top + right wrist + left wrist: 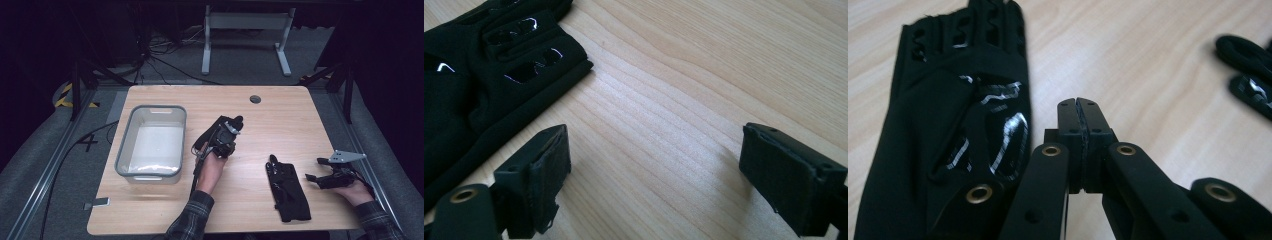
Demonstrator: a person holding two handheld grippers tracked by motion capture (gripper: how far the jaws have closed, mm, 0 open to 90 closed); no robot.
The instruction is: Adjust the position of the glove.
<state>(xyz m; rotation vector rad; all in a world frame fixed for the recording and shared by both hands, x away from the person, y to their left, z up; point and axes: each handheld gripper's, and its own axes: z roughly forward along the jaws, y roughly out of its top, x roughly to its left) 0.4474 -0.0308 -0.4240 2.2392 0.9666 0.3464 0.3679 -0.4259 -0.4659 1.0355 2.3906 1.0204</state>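
Because it is a thin, fingerless fabric glove (289,192), it should handle as light, soft and floppy. It will likely sag and fold when lifted rather than keep its shape. Its shiny printed patches look slicker than the cloth, so the plain cuff or one long side edge seems the best place to pinch, with the pads pressed down to catch the fabric.

The glove lies flat near the front edge of the tabletop (280,120), its finger end pointing away from the person. Just to its right, the right gripper (314,169) rests low in the person's hand, released, its jaws spread wide and nothing in them. Farther in, toward the middle, the left gripper (234,124) is held up off the wood and well apart from the glove. Left of it stands an empty grey-rimmed tub (125,150), and farthest off is a small round hole (255,99) in the tabletop.

The high view gives this layout but hides the jaws. The left gripper view shows the left gripper (1079,107) clenched pad to pad on nothing, with the glove (948,125) beside it and its glossy markings plain. The right gripper view shows the right gripper (654,170) open over bare wood, the glove (484,75) off to one side, untouched.
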